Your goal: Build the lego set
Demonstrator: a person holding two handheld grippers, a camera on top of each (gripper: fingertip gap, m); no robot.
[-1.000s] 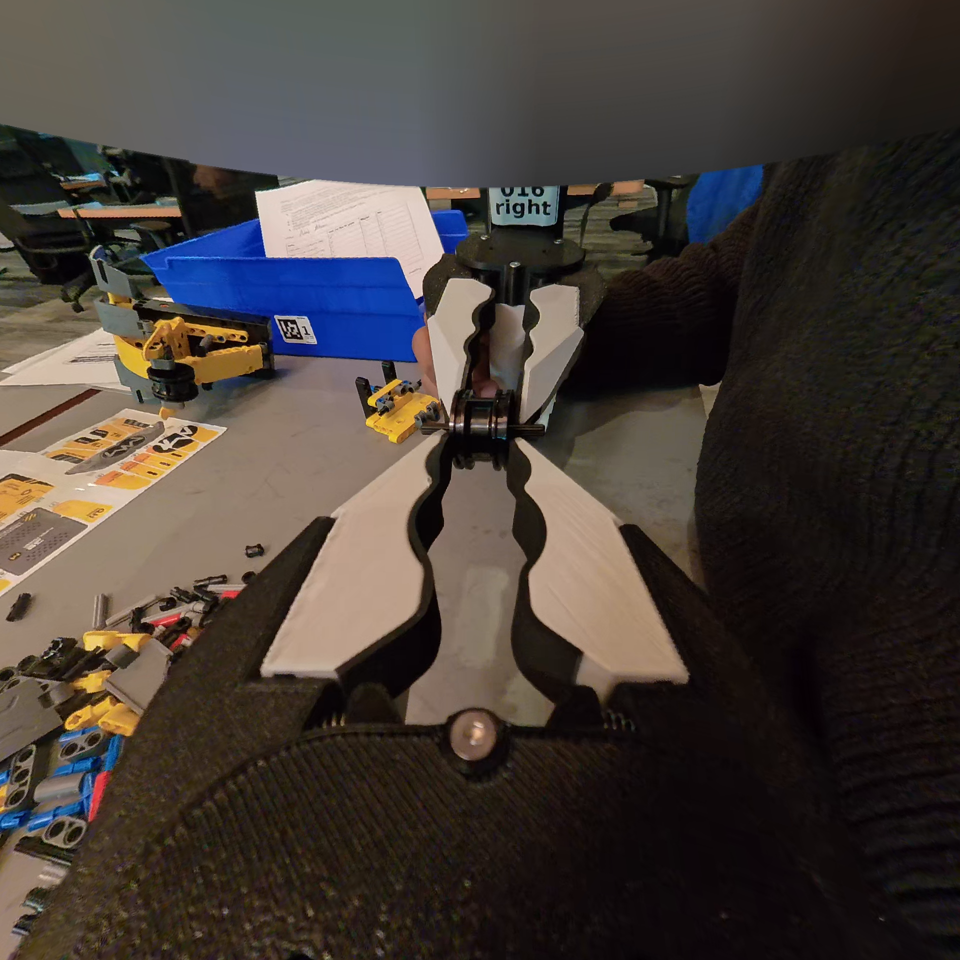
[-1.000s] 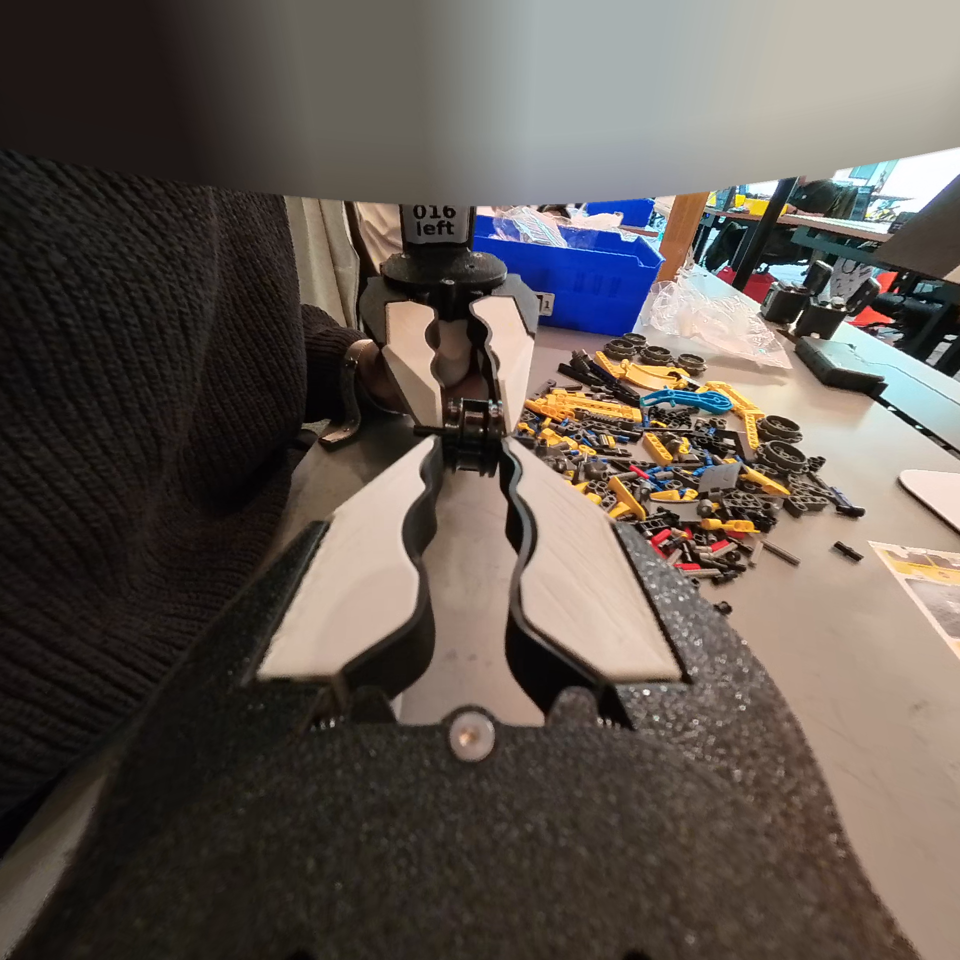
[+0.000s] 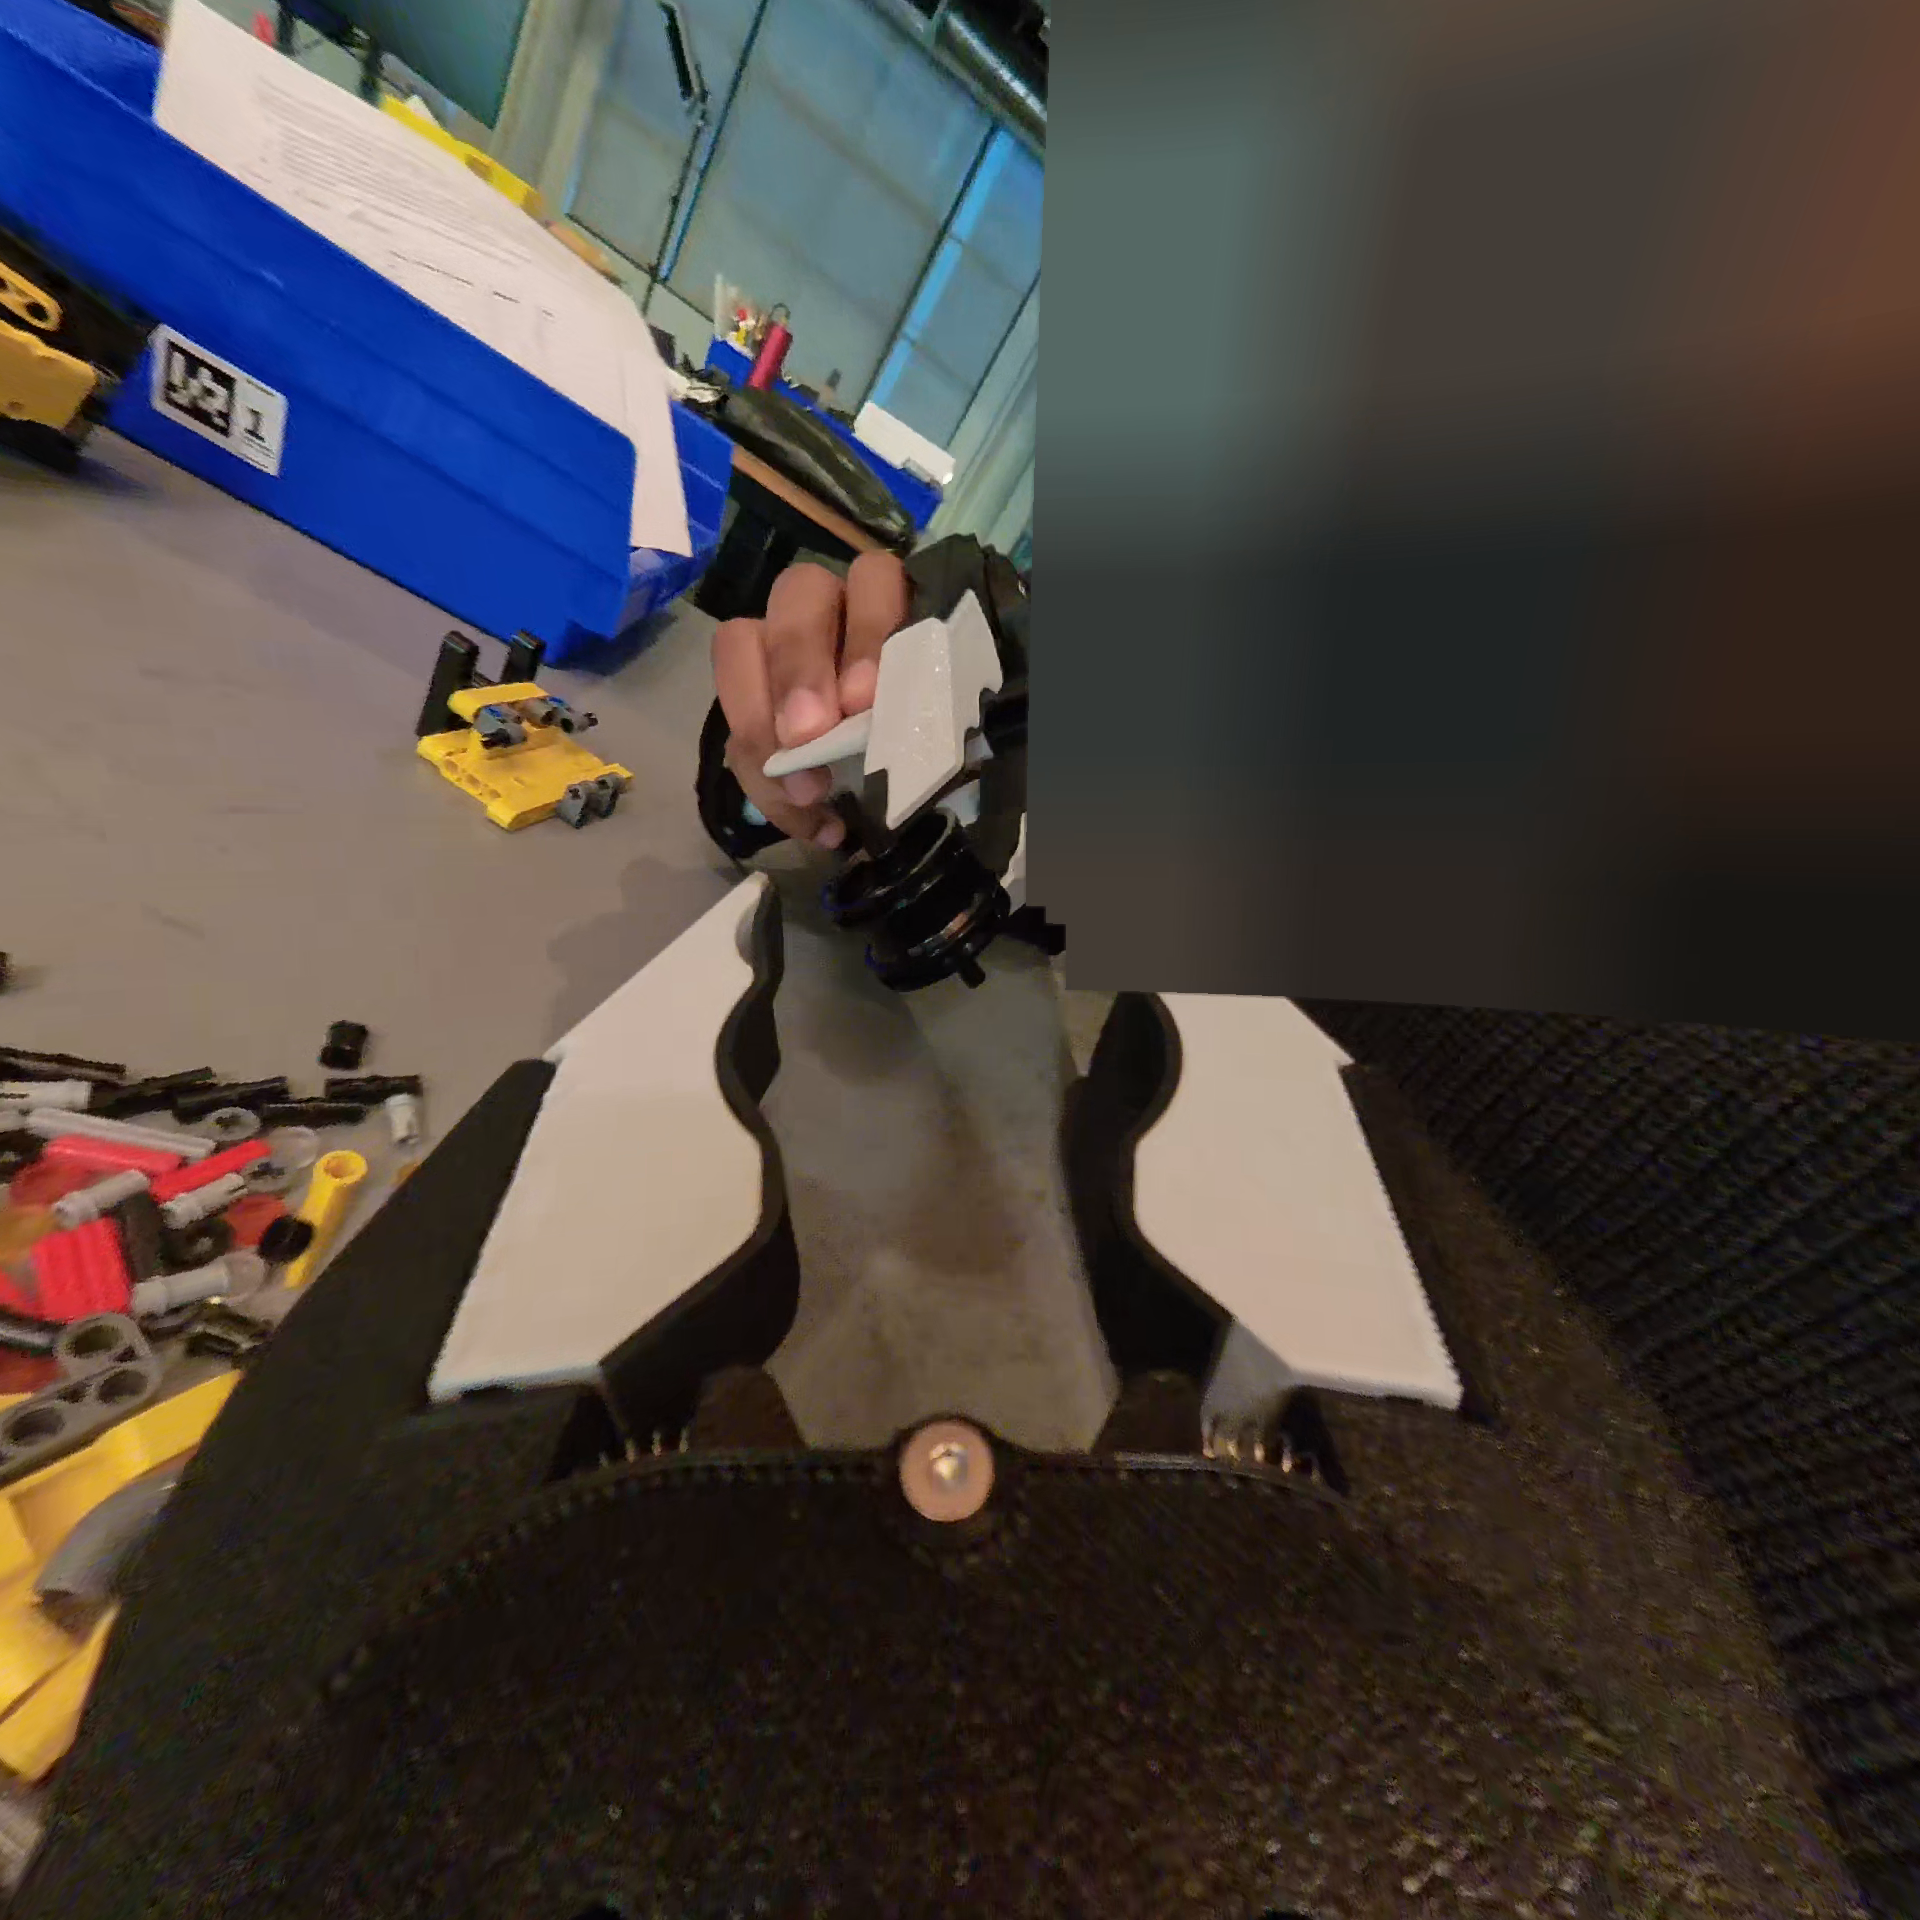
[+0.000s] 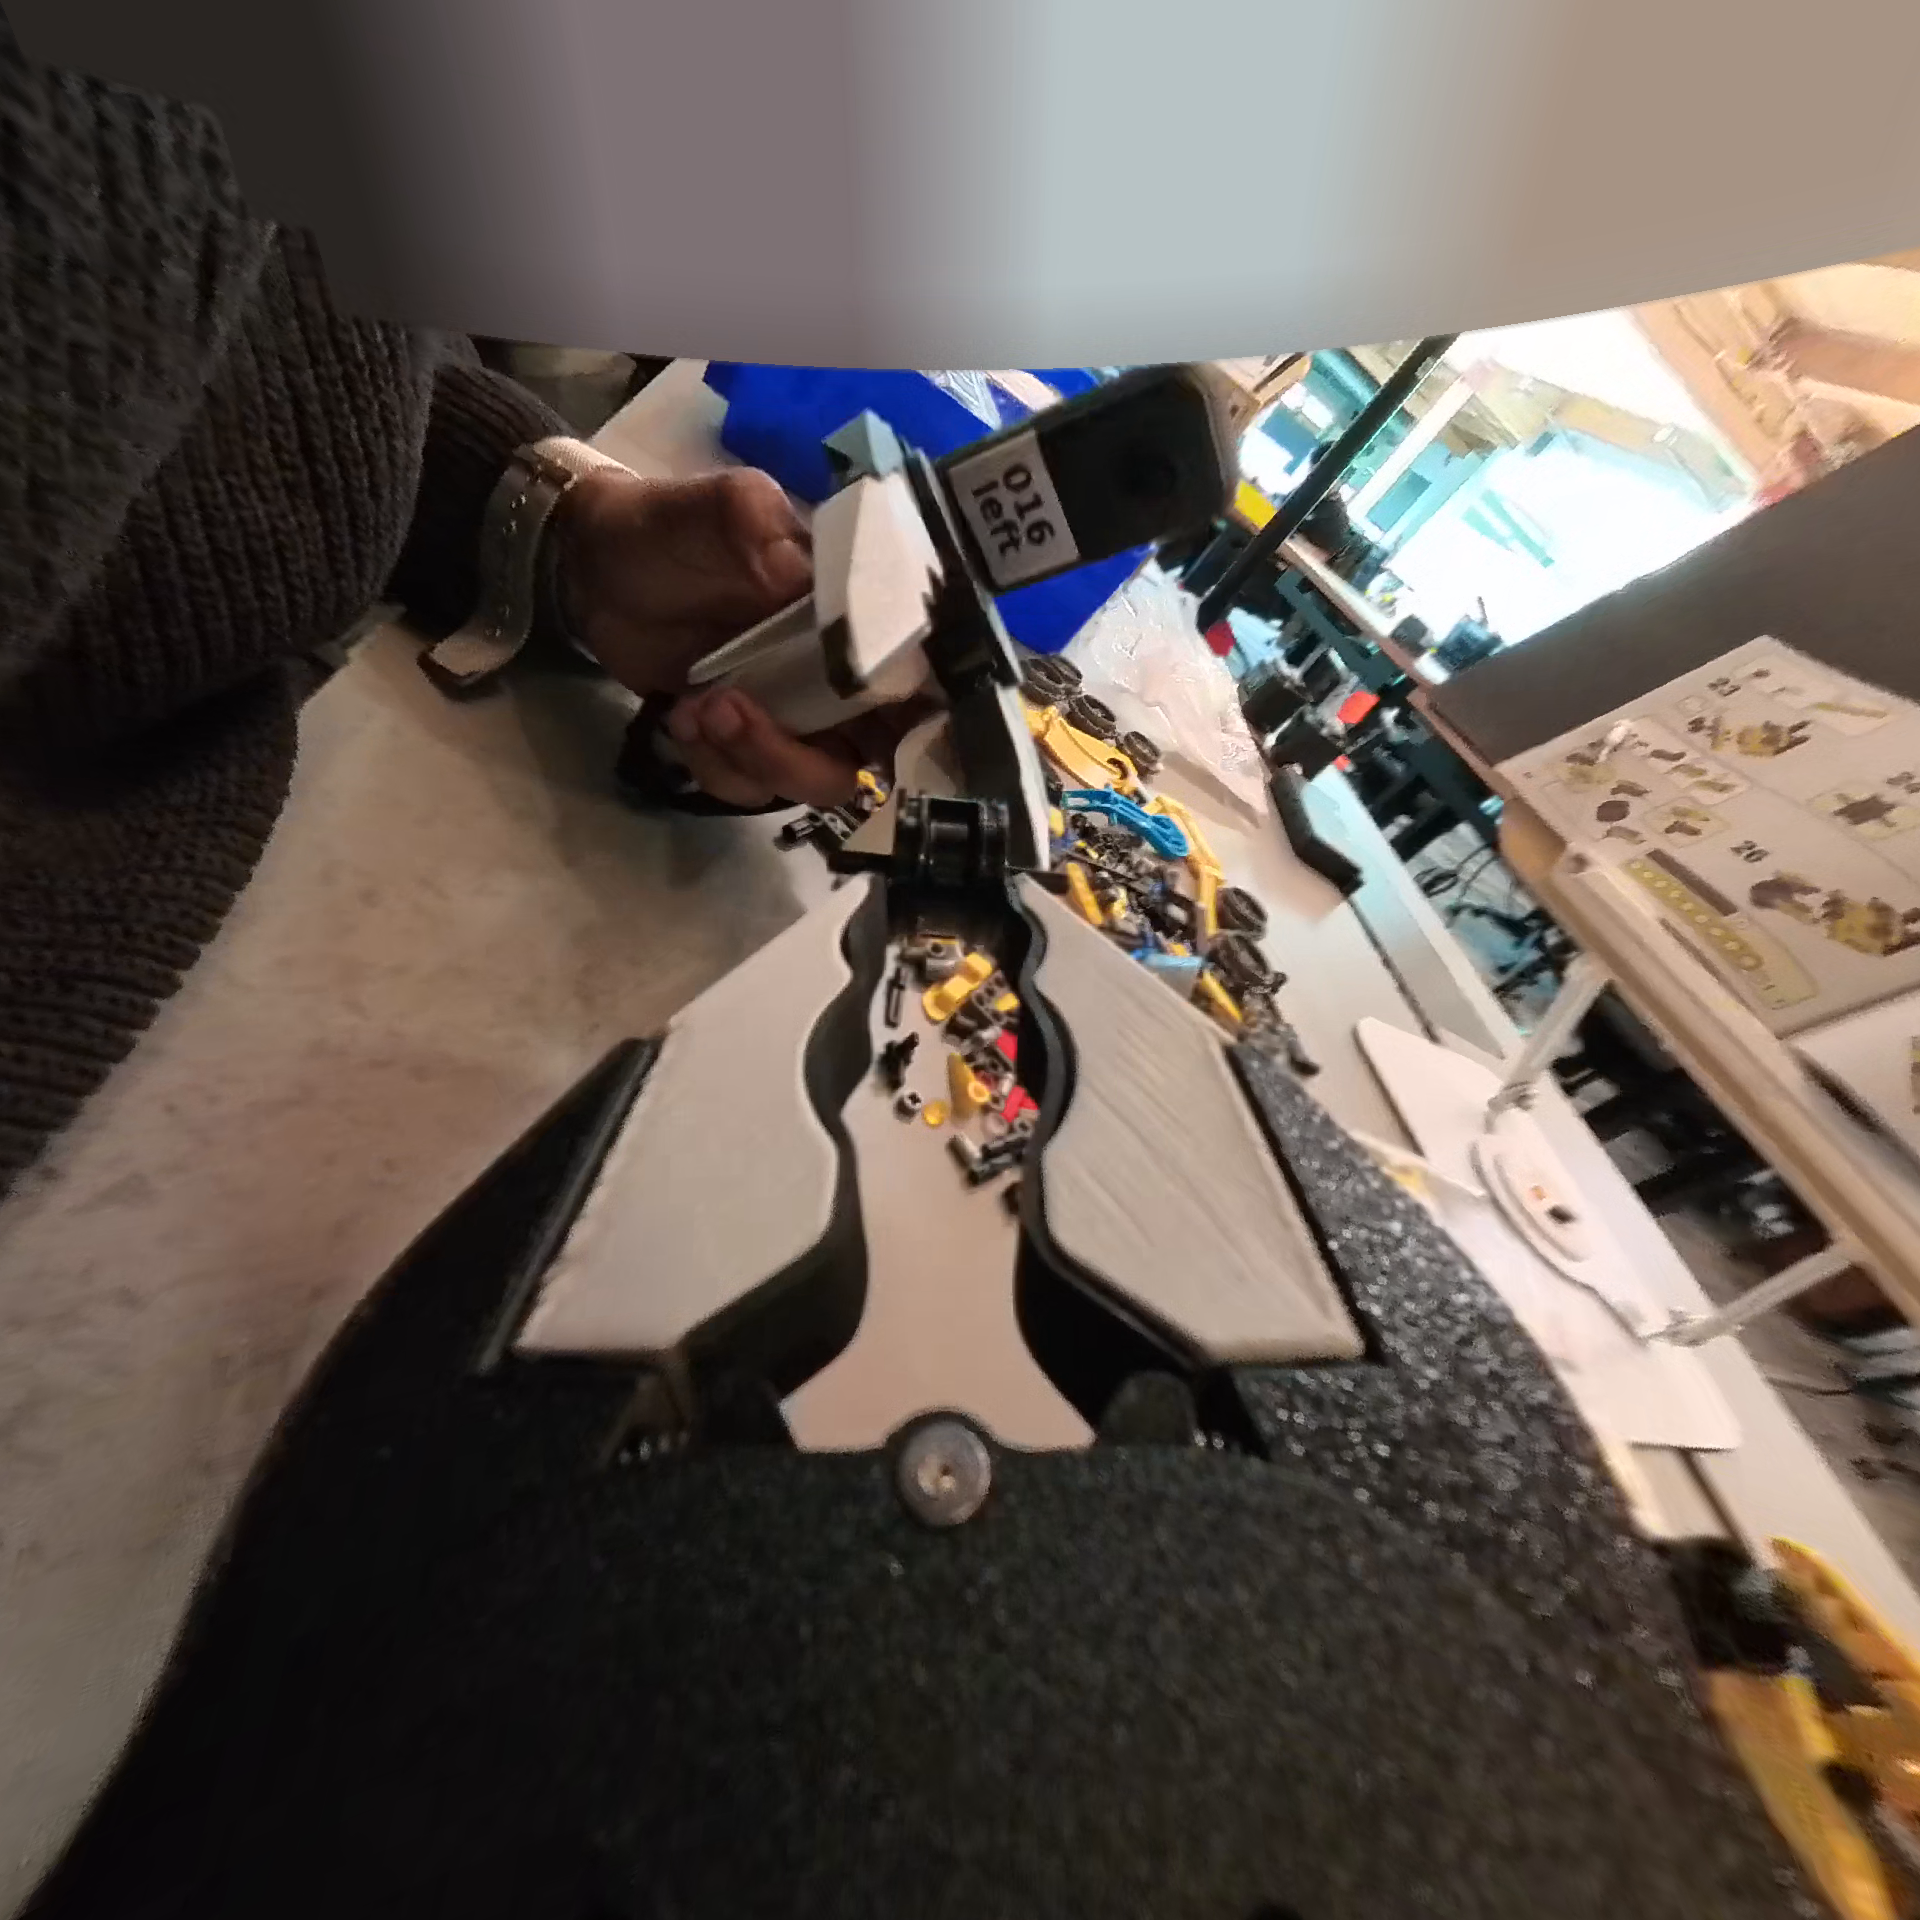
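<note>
My right gripper [image 4: 948, 883] is shut on a small black round wheel-like piece [image 4: 945, 836] and holds it above the grey table [image 4: 312, 1039]. In the left wrist view the same piece [image 3: 920, 914] hangs from the right gripper [image 3: 888, 826], with a hand behind it. My left gripper [image 3: 935, 987] is open, its fingers spread wide just below and beside the piece; its right fingertip is hidden by a blurred patch. In the right wrist view the left gripper [image 4: 987, 769] comes in side-on from above, one finger reaching down to the piece.
A blue bin [image 3: 395, 395] with a paper sheet [image 3: 436, 239] stands at the back left. A small yellow assembly [image 3: 520, 748] lies in front of it. Loose building parts [image 3: 135, 1226] lie at the left; the same kind of pile [image 4: 1132, 862] shows beyond the right fingers. An instruction booklet [image 4: 1714, 821] stands at the right. Only a small space, under 4 cm, lies between the two pairs of fingers.
My left gripper has opened and let go of the black piece, which both grippers held before. Both grippers have tilted, and the right one still grips the piece.
</note>
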